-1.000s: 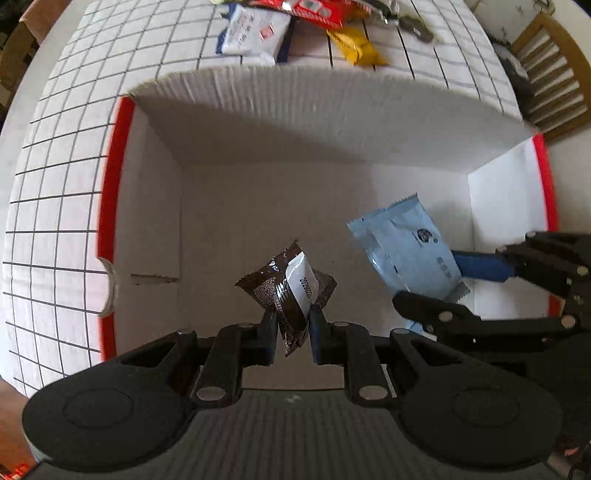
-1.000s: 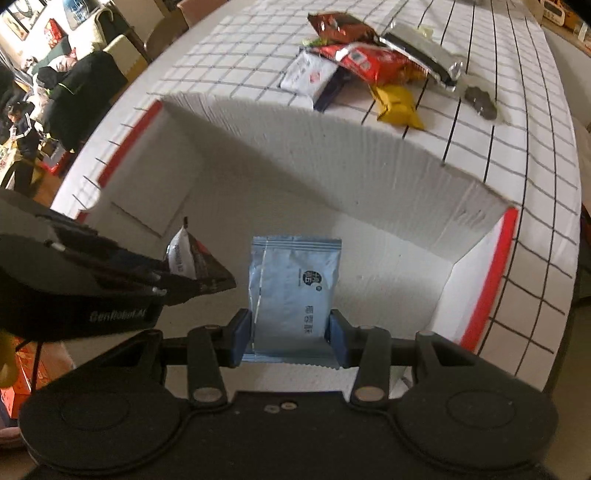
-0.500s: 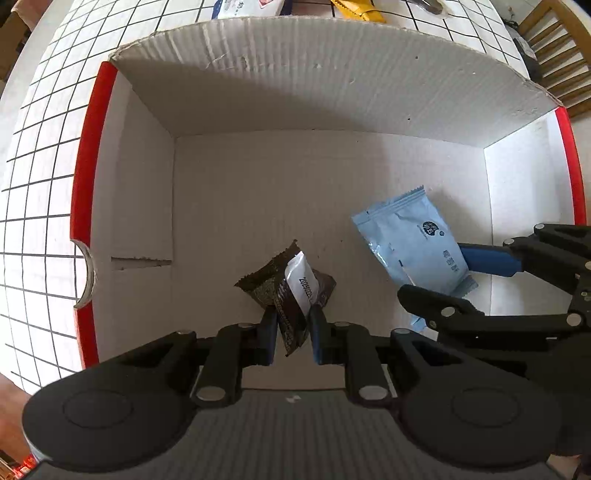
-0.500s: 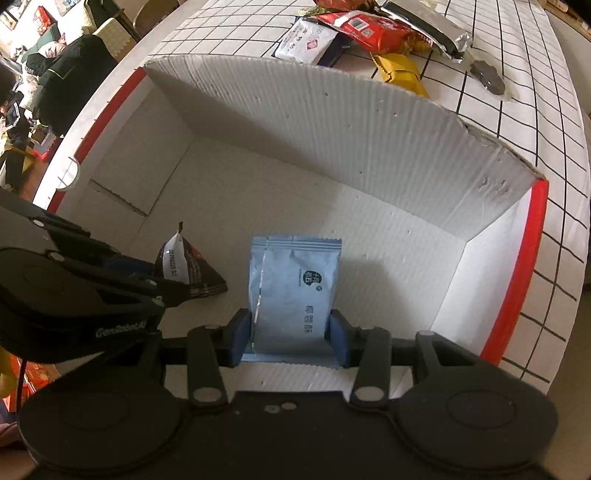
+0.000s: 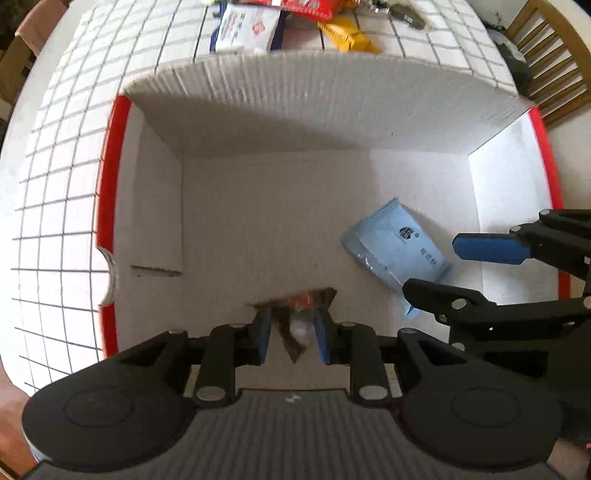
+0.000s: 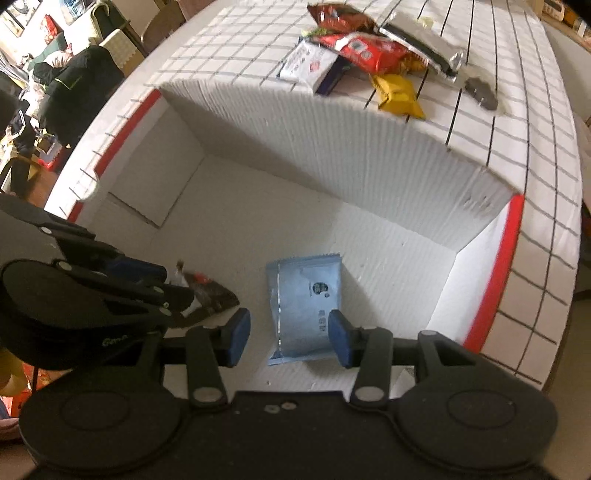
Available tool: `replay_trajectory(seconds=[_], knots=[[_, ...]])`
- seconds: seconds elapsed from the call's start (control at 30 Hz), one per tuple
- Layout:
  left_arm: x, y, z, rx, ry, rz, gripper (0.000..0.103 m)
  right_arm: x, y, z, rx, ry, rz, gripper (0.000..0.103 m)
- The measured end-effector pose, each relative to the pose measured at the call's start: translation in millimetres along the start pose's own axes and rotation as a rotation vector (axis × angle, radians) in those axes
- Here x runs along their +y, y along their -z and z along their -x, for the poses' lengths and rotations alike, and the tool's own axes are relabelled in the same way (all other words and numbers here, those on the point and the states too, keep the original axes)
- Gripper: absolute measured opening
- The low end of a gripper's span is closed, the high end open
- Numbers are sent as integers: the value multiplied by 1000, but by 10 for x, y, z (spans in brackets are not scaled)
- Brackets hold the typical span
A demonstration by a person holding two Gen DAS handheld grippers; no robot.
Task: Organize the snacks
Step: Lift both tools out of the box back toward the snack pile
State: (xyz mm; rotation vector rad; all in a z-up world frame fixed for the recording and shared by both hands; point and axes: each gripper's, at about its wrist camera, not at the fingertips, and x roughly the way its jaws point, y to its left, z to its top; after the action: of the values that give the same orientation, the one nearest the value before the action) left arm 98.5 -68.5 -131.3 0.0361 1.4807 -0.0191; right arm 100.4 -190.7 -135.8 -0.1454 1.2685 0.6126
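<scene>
i'm watching both grippers' jaws opening inside the white cardboard box [image 5: 332, 122]: the left gripper [image 5: 291, 334] is loosening around a blurred brown wrapper [image 5: 295, 325], the right gripper [image 6: 290, 336] is straddling a flat pale-blue packet [image 6: 306, 299] on the floor.

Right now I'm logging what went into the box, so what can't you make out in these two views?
- Brown snack packet: motion-blurred in the left wrist view between the opening left hand-held gripper; in the right wrist view that gripper covers part of it.
- Blue packet: its print is too small to read.
- Snack pile: cut by the top edge in the left wrist view.
- Box: near wall hidden.
</scene>
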Motion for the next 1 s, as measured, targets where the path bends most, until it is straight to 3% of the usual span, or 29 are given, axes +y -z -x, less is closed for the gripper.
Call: replay_trajectory(seconds=[0.23,0.5,0.77,1.0], knots=[[26,-5,292,-80,-7,-12,27,4,-44,249,-71,-2,16,51],[59,-45,579,-196,-29,-19,41,-9,-132,535,-160,-3,35,55],[137,-145,945,-336,-43,-10,63,-39,-343,856,-288,17,69,67],[206,-361,1079,-414,-57,-18,71,-162,-593,1028,-355,35,42,81]])
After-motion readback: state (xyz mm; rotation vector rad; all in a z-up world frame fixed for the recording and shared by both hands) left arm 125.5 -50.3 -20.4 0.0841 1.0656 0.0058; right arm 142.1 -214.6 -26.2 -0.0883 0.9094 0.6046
